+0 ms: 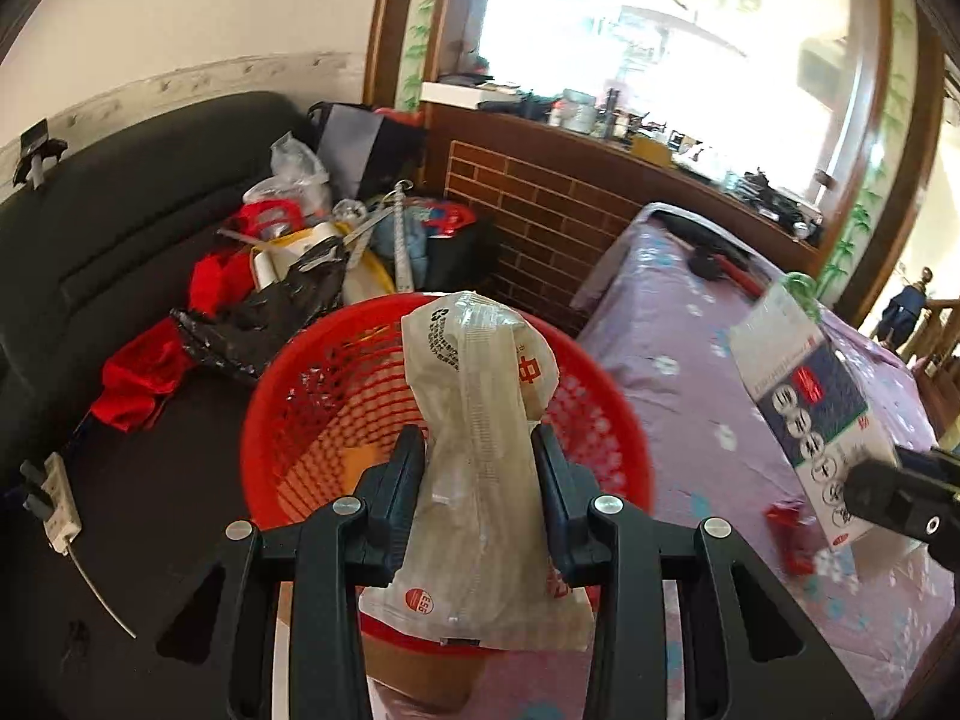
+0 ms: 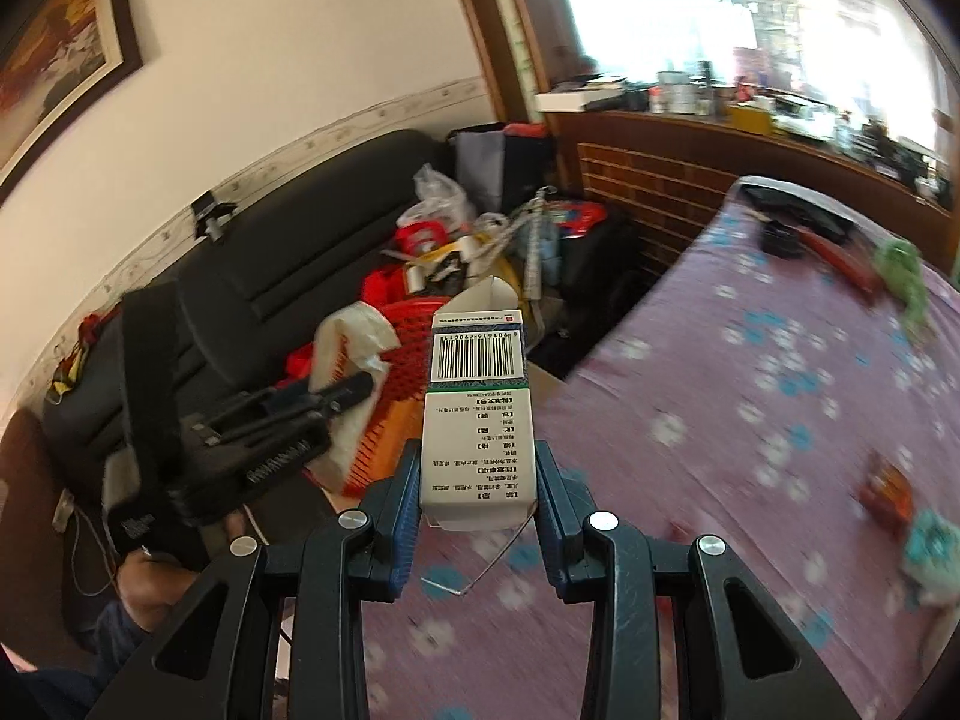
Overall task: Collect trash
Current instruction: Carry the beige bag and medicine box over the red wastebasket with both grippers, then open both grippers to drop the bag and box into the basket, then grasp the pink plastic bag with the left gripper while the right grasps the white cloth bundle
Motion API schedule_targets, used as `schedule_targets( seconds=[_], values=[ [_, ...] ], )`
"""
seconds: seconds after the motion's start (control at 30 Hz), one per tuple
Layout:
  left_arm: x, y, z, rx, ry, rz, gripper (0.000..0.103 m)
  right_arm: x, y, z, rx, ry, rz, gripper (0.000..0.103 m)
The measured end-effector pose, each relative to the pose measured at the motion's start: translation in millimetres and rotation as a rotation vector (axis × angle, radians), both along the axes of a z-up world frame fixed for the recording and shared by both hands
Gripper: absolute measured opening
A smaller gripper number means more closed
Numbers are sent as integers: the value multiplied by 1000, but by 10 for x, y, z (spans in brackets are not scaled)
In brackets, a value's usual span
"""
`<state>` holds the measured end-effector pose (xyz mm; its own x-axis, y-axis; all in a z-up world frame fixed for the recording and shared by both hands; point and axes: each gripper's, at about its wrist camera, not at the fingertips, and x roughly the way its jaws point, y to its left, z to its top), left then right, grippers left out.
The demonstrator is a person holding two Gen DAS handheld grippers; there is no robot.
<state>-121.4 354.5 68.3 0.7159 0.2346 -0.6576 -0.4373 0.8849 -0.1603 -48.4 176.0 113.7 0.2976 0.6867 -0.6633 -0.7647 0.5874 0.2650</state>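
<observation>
My left gripper (image 1: 477,444) is shut on a crumpled whitish food wrapper (image 1: 480,414) with red print, held just above the red mesh basket (image 1: 288,408). My right gripper (image 2: 477,462) is shut on a white medicine carton (image 2: 477,396) with a barcode and an open top flap, over the edge of the purple table. The carton (image 1: 804,414) and the right gripper's body also show at the right in the left wrist view. In the right wrist view the left gripper (image 2: 354,387) holds the wrapper (image 2: 354,348) over the basket (image 2: 408,324).
A purple flowered tablecloth (image 2: 750,420) carries a small red wrapper (image 2: 888,492), a teal scrap (image 2: 930,546), a green scrap (image 2: 906,276) and a red-handled tool (image 2: 840,255). A black sofa (image 1: 120,228) holds bags and clutter (image 1: 300,222). A brick-pattern counter (image 1: 540,198) stands behind.
</observation>
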Motion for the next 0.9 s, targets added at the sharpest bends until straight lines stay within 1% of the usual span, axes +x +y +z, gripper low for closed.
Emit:
schedule_targets(
  seconds=[0.13,0.17,0.2,0.23,0.27,0.37,0.43,0.53,0.67,0.8,0.9],
  values=[
    [56,183,-80,-14,13,23,36,135,399,-51,-4,18,22,37],
    [57,206,-83,-14,13,28,38,184,509,-79,-7,23,26,38],
    [62,241,-85,-15,12,37,40,227,598,-103,-13,31,31,39],
    [65,274,-82,-19,9,43,50,266,659,-127,-10,41,37,39],
    [47,302,-73,-26,1,49,58,303,711,-150,-5,52,44,41],
    [-15,334,-39,-33,-19,58,59,359,671,-152,6,56,13,42],
    [-69,320,-26,-41,-29,52,60,352,548,-118,23,58,6,42],
    [-130,221,8,-50,-41,29,60,305,283,-58,34,35,-18,43],
    [-154,12,62,-53,-62,-13,65,211,-247,-48,41,10,-79,51],
    [-101,-337,83,-43,-53,-89,66,109,-811,-48,40,-23,-168,53],
    [-18,-623,68,-39,-35,-149,67,55,-1212,-61,53,-26,-230,54]
  ],
)
